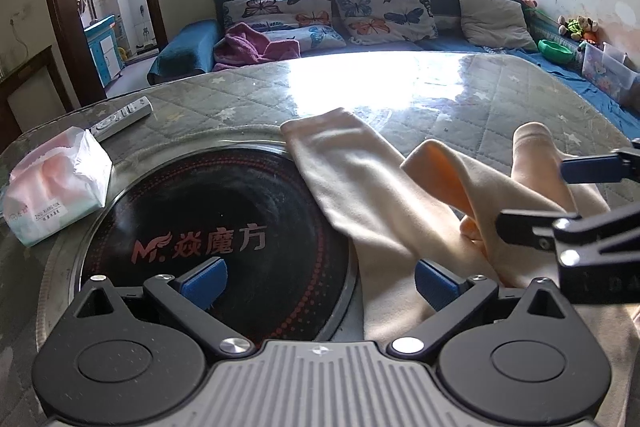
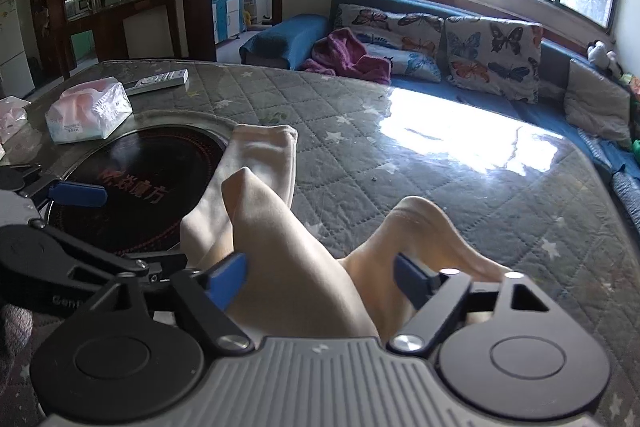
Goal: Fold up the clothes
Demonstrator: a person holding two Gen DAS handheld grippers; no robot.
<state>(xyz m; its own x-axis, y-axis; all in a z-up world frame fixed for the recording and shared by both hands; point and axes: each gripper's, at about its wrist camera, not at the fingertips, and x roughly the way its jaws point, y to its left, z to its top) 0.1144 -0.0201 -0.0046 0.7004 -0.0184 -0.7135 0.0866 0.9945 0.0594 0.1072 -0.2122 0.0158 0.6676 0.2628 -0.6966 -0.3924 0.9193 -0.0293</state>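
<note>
The cream garment (image 1: 352, 187) lies on the counter (image 1: 420, 99), its long leg running from the claws away toward the sofa (image 2: 500, 27). The left claw (image 1: 320, 281) gapes empty; the right claw (image 2: 320, 279) stands open around a raised fold.

Cream garment's (image 2: 288, 267) near end behind right gripper (image 2: 320, 279)

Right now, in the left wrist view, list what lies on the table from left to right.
Tissue pack → remote control → round black cooktop → cream garment → right tongs at the right edge.
</note>
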